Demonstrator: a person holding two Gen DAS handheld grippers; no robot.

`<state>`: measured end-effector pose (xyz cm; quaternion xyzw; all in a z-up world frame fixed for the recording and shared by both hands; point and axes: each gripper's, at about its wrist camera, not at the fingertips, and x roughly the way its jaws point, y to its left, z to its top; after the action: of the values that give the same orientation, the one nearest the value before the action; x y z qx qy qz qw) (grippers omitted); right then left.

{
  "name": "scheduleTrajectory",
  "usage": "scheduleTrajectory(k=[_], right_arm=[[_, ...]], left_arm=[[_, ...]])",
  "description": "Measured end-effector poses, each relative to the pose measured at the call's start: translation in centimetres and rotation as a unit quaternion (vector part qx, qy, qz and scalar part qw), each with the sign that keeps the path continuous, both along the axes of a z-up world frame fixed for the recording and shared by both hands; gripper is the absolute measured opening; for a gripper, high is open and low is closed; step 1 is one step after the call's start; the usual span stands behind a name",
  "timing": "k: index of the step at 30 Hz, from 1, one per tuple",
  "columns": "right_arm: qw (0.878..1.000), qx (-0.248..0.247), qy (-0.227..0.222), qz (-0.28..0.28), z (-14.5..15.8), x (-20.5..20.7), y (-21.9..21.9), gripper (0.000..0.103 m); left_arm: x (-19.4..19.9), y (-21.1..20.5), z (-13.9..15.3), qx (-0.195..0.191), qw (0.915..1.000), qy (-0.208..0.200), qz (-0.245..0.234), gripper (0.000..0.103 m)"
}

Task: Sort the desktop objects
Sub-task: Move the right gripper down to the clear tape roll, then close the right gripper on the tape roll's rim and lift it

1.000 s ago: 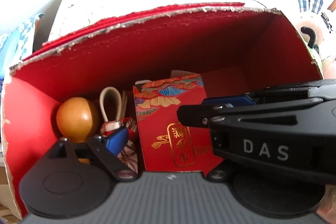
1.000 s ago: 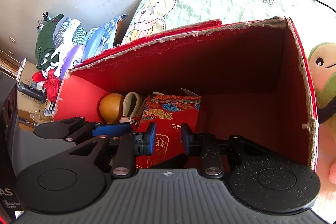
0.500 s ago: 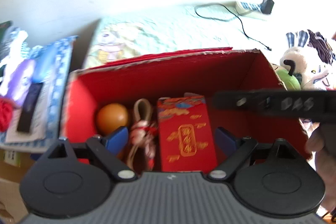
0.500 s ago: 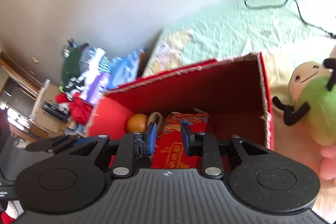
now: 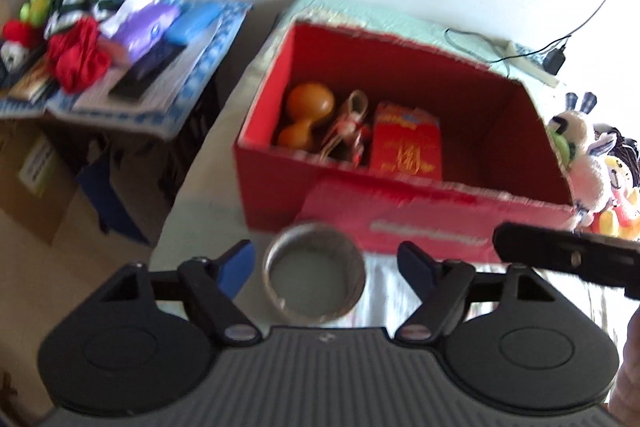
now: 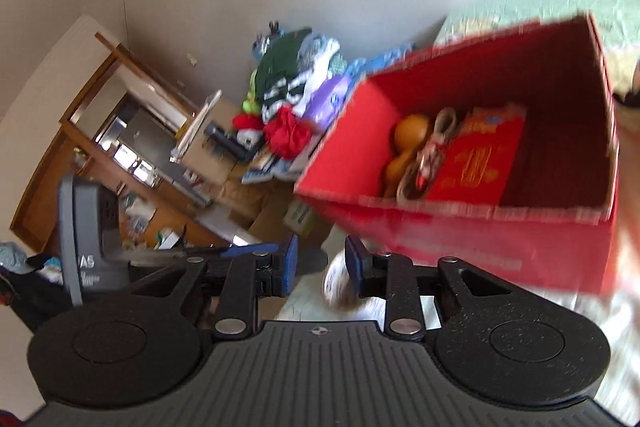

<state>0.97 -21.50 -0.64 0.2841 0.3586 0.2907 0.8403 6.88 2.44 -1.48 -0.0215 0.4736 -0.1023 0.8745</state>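
Observation:
A red cardboard box [image 5: 400, 203] [image 6: 460, 239] stands on the pale green cloth. Inside it lie an orange gourd [image 5: 310, 101] [image 6: 412, 133], a knotted tassel ornament [image 5: 348, 127] [image 6: 430, 147] and a red gold-printed packet [image 5: 406, 143] [image 6: 476, 163]. A metal ring [image 5: 314, 283] lies in front of the box, below and between the wide-open fingers of my left gripper [image 5: 326, 261]. My right gripper [image 6: 322, 263] hovers before the box's left front corner, its pads a little apart and holding nothing. A blurred round shape shows just beyond it.
Plush toys [image 5: 584, 155] crowd the box's right side. A cable and charger [image 5: 554, 57] lie behind it. Left of the table are a heap of clothes [image 5: 100, 15] [image 6: 296, 79], cardboard boxes [image 5: 40, 171] and a wooden cabinet [image 6: 120, 131].
Both grippers have drawn back and up out of the red box. The box is now seen whole from outside, and the metal ring has come into view before the left gripper.

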Motion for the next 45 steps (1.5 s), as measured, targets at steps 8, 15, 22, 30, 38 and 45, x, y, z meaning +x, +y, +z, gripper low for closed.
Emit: scheduleTrajectory(k=[8, 15, 22, 30, 38, 45], right_arm=[[0.995, -0.025, 0.099, 0.000, -4.3, -0.4, 1.2, 0.030], [0.992, -0.019, 0.120, -0.018, -4.6, -0.6, 1.5, 0.039], [0.992, -0.028, 0.117, -0.034, -4.8, 0.2, 2.2, 0.039], [0.992, -0.050, 0.107, -0.046, -4.9, 1.9, 3.5, 0.039], [0.991, -0.085, 0.099, -0.043, -5.6, 4.1, 6.0, 0.039], [0.984, -0.114, 0.125, -0.052, -6.9, 5.3, 6.5, 0.022]], left_arm=[[0.8, 2.5, -3.7, -0.006, 0.9974, 0.061, 0.038, 0.073], [-0.3, 3.3, -4.4, -0.009, 0.9966, 0.074, 0.035, 0.073], [1.2, 5.1, -4.2, 0.010, 0.9943, 0.072, 0.078, 0.070], [3.1, 4.7, -6.4, 0.013, 0.9918, 0.097, 0.081, 0.060], [4.7, 3.9, -7.7, 0.021, 0.9912, 0.119, 0.054, 0.028], [5.1, 2.6, -8.1, 0.044, 0.9921, 0.116, 0.021, 0.012]])
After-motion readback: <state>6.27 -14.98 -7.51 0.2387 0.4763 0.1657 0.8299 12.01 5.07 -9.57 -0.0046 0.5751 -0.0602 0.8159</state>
